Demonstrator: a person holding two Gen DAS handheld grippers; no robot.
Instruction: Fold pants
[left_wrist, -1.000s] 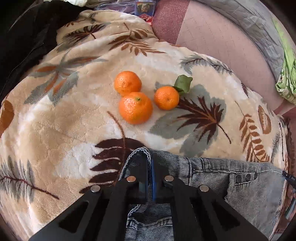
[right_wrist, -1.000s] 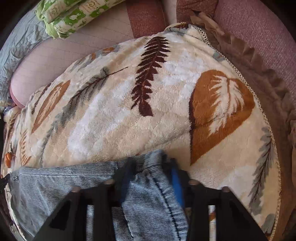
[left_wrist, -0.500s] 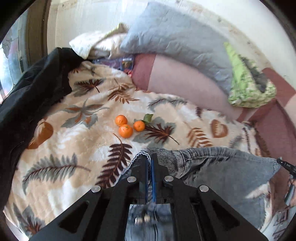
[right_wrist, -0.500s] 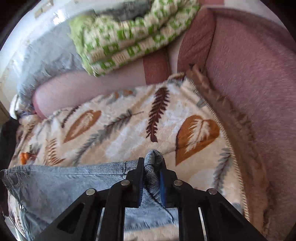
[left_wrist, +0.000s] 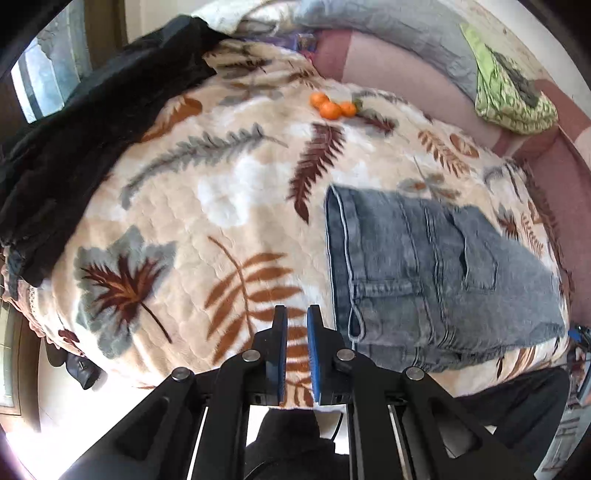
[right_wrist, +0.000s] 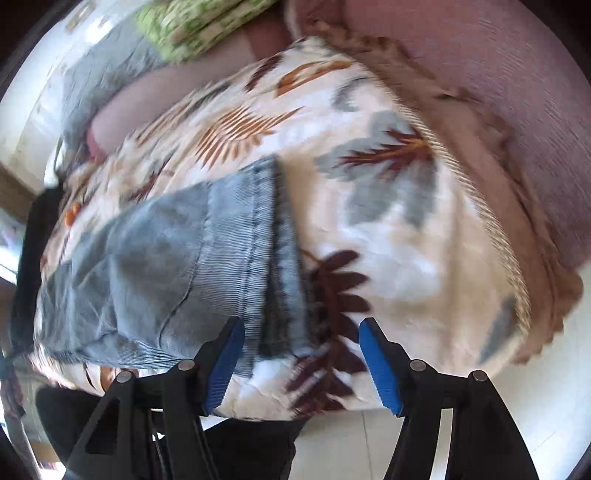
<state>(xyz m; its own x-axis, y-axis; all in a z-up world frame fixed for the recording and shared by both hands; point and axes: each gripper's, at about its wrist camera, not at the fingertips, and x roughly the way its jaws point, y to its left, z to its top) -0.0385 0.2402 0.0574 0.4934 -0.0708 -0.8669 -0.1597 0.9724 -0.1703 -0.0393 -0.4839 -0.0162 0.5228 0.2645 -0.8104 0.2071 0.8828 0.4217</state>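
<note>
The folded jeans (left_wrist: 436, 273) lie flat on the leaf-patterned blanket (left_wrist: 221, 221), near its front edge. The left gripper (left_wrist: 297, 325) hangs over bare blanket just beside the jeans, its jaws parting by a narrow gap with nothing between them. The right gripper (right_wrist: 301, 336) is opening wide, touching no cloth. Three oranges (left_wrist: 332, 107) sit near the blanket's far edge.
</note>
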